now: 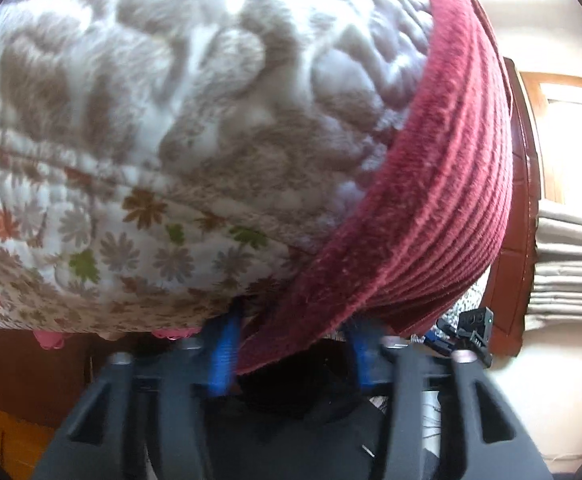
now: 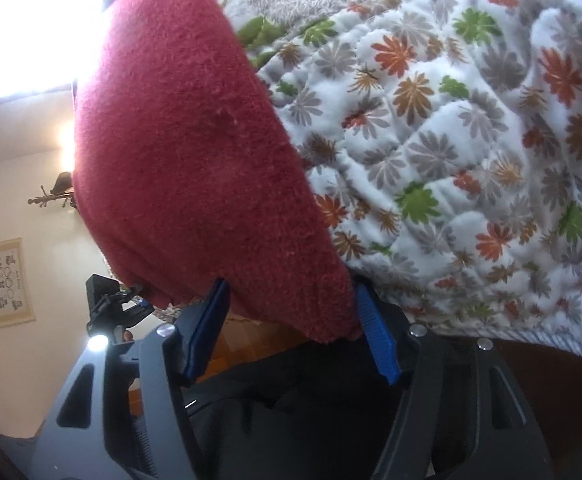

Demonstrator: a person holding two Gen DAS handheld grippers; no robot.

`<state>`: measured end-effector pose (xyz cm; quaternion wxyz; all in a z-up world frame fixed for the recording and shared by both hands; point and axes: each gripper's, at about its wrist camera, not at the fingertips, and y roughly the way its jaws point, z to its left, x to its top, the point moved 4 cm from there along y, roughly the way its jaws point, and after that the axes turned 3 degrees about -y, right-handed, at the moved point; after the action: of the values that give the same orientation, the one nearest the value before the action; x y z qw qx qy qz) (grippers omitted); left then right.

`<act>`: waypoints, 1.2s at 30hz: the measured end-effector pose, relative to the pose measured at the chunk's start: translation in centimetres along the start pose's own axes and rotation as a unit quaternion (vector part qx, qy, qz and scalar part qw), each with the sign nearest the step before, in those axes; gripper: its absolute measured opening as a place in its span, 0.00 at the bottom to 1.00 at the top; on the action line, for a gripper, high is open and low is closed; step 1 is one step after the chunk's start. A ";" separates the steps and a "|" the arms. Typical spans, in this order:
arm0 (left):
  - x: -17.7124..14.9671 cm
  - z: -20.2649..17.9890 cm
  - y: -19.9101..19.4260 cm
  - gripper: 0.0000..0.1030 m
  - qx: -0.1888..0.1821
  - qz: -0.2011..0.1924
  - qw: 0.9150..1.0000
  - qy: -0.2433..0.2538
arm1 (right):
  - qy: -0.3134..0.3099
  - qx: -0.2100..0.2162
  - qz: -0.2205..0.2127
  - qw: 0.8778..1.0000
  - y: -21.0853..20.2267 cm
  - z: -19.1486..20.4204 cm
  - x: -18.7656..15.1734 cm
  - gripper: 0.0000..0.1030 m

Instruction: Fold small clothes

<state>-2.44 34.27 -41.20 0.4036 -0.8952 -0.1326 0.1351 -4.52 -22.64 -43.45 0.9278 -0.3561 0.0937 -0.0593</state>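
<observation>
Your left tongs (image 1: 291,356) sit at the lower edge of a dark red knitted garment (image 1: 431,208), its ribbed band running up and away over the flower-print quilt (image 1: 111,240) on the bed. The blue pads (image 1: 223,356) stand apart with cloth between them, and whether they actually pinch it cannot be told from this view. Your right tongs (image 2: 291,320) are spread, with a corner of the same red garment (image 2: 195,152) hanging between the two blue pads (image 2: 375,332), apparently untouched by either.

The risk is an uneven lift. If only one side grips, the garment will likely swing or slide off the bed edge, and the fold line will skew. The fuzzy knit may also slip out of a shallow bite, so close well onto the fabric, not on its fringe. The quilt lies right behind; you could snag it too.

Most of the garment is cut off, so its type and layout stay unclear. The fingertips are hidden under cloth, and the window glare washes out the room beyond.
</observation>
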 end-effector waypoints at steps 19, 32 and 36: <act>-2.0 -2.7 -9.3 0.06 -0.208 -0.013 0.978 -0.031 | -0.004 0.179 -0.080 0.981 -10.5 9.7 -0.4 0.10; 7.5 -9.1 -11.7 0.06 -0.348 -0.101 0.925 -0.113 | 0.005 0.216 -0.128 0.968 -15.1 16.8 13.4 0.10; 12.5 -9.3 -9.5 0.06 -0.320 -0.111 0.927 -0.162 | 0.039 0.188 -0.114 0.975 -13.0 15.5 17.2 0.10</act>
<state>11.21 38.33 -29.73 0.0815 -0.9224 -0.3303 0.1831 15.05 -25.23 -25.62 0.9608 -0.1814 0.0758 -0.1953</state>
